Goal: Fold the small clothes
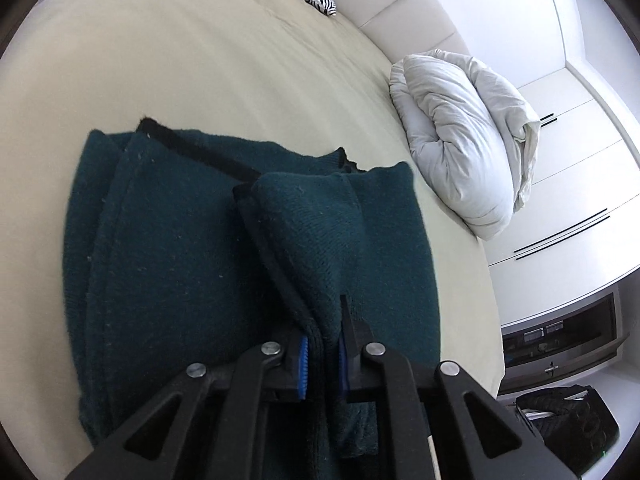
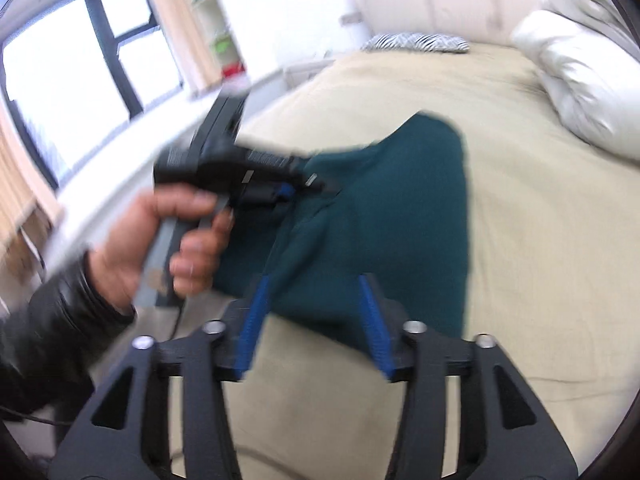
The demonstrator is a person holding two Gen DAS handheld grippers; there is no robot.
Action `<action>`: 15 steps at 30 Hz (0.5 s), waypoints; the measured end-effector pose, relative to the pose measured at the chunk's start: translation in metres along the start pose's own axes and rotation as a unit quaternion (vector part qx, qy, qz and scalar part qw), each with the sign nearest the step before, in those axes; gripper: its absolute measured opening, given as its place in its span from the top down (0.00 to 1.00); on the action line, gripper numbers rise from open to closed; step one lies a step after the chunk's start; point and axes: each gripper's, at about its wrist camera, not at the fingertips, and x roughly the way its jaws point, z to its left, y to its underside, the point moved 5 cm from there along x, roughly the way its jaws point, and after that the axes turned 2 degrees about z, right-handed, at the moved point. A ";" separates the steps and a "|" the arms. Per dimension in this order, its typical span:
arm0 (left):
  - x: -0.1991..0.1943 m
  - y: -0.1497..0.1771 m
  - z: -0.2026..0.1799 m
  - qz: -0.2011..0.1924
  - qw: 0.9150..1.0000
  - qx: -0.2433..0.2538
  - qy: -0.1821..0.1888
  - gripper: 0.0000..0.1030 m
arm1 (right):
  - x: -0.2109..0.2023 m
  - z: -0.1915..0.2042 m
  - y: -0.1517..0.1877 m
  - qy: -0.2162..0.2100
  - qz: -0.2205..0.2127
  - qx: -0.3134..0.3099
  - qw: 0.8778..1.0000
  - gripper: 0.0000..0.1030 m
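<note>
1. Right gripper [image 2: 314, 320], lower centre, jaws spread wide with nothing between them.
2. Teal garment [image 2: 384, 216], mid-frame, lies on the beige bed [image 2: 540, 280].
3. Left gripper [image 2: 296, 188], centre-left, pinches the garment's edge, held by a hand [image 2: 168, 240].

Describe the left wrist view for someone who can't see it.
The left gripper pinches a fold of a dark green knit garment lying on a beige bed. A rumpled white duvet sits beyond, right.
</note>
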 end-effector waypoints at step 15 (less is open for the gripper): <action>-0.064 -0.026 0.063 -0.015 0.999 -0.016 -0.026 0.89 | 0.102 -0.021 -0.005 0.062 0.056 -0.056 0.995 0.47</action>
